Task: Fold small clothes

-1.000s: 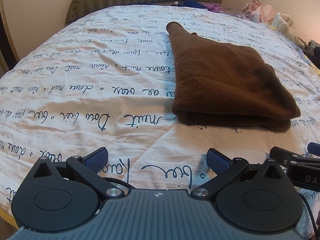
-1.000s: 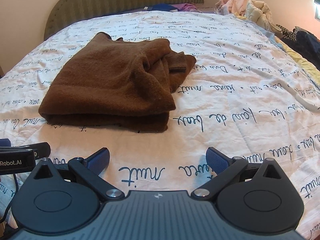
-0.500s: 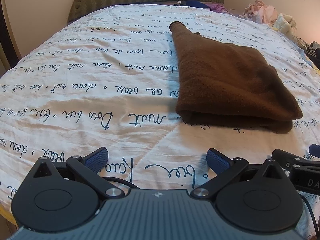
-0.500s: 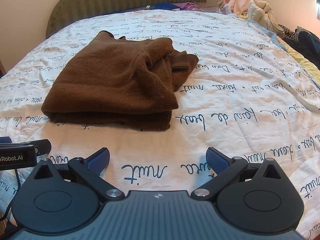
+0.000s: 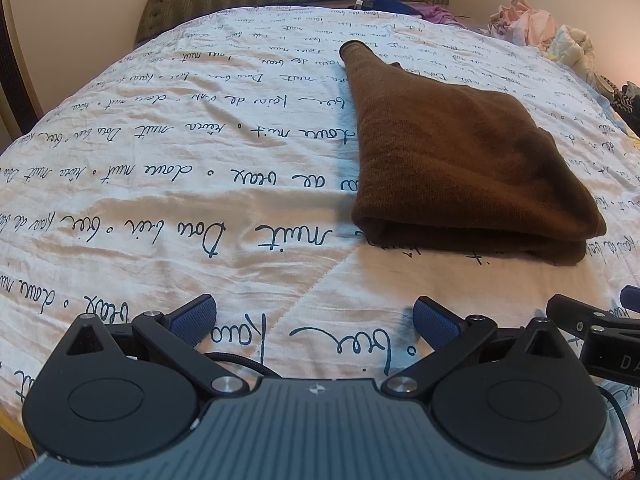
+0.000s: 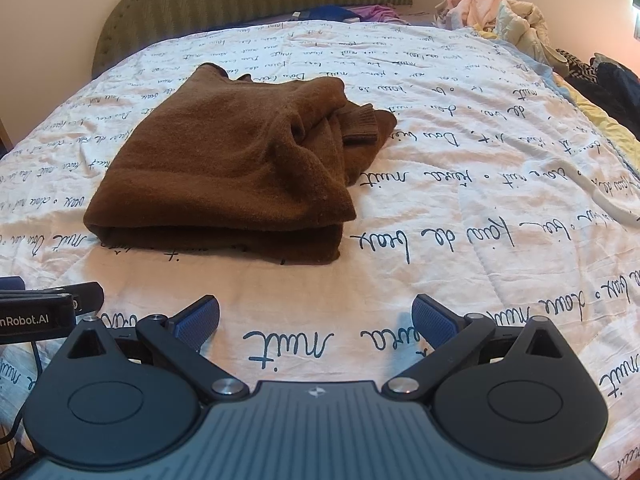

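Observation:
A brown knitted garment (image 5: 460, 160) lies folded in a thick stack on the bed, right of centre in the left wrist view. In the right wrist view the same garment (image 6: 232, 164) sits left of centre, with a ribbed cuff (image 6: 360, 124) bunched at its right side. My left gripper (image 5: 316, 318) is open, low over the quilt and short of the garment's near fold. My right gripper (image 6: 316, 316) is open too, with nothing between its blue pads, also nearer than the garment.
The bed carries a white quilt (image 5: 160, 184) printed with dark script. A green padded headboard (image 6: 248, 4) stands behind. Loose clothes (image 6: 496, 12) are piled at the far right, with dark items (image 6: 608, 88) along the right edge. The right gripper's side (image 5: 600, 332) shows in the left wrist view.
Both grippers have drifted slightly; the garment appears a little further right and lower in each view. The garment itself has not moved, and both grippers stay open.

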